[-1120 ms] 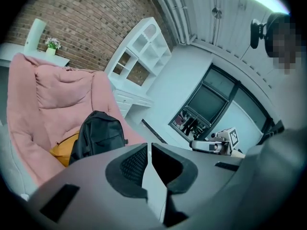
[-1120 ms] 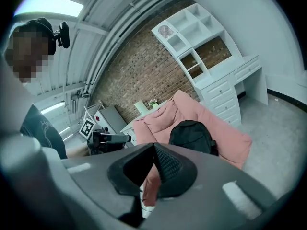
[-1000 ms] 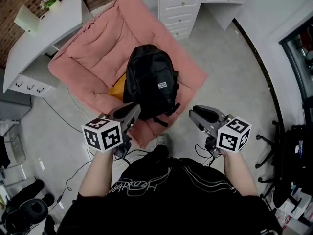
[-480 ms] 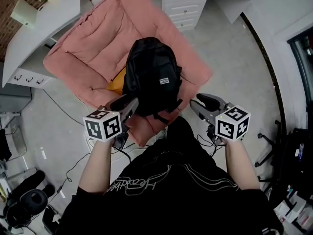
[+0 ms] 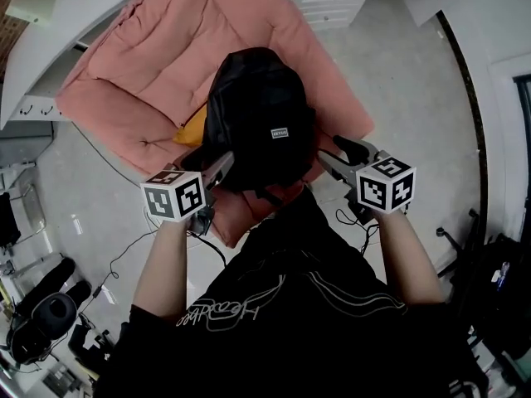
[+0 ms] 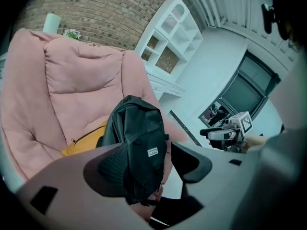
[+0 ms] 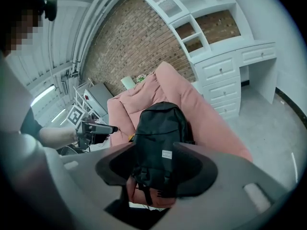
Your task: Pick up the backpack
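Since a second ago you've closed in: both grippers have moved up from short of the seat edge to either side of the backpack's lower half, and the pink armchair (image 5: 158, 73) now fills more of the head view. Left gripper (image 5: 217, 167) was below and left of the pack; now its tips sit at the pack's lower left edge, contact unclear. Your left forearm reaches straight forward, marker cube (image 5: 174, 197) on top, gripper angled up and to the right. In the left gripper view its jaws stand wide apart with nothing clamped; the pack's lower part shows in the gap. Backpack (image 5: 257, 118), black, sits upright on the armchair seat, leaning on the backrest, a yellow item (image 5: 191, 131) tucked just beside its left side, straps hanging over the seat front. Right gripper (image 5: 338, 151) was well apart from the pack; now it's just beside the lower right side. Your right forearm mirrors the left, gripper angled up and left. Its jaws are also wide apart and empty, with the pack framed between them in the right gripper view.
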`<state>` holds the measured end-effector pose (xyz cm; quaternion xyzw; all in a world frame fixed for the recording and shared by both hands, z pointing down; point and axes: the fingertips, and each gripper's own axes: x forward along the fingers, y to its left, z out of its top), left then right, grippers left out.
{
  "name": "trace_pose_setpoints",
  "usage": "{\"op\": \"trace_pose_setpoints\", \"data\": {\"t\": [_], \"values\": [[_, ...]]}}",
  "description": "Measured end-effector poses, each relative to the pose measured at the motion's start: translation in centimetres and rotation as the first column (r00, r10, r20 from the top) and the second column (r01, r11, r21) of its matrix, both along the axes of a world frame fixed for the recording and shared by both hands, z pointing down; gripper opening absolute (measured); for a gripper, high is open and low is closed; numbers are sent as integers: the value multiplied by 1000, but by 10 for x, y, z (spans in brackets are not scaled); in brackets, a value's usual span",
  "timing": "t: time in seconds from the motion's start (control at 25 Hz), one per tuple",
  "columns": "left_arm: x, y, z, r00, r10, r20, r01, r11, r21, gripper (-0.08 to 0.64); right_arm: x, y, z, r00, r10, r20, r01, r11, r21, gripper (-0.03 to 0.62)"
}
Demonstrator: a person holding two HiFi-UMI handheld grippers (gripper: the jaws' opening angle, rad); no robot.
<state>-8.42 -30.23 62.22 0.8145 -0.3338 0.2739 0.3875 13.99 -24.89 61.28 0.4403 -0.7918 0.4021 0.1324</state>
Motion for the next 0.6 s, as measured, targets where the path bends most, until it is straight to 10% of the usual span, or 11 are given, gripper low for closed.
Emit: {"op": "trace_pose_setpoints", "data": {"t": [0.6], "values": [[-3,-40,85,987,-122,108,130,989,-76,314,7,-75,131,994,-93,-55,82,980,-180,279]]}}
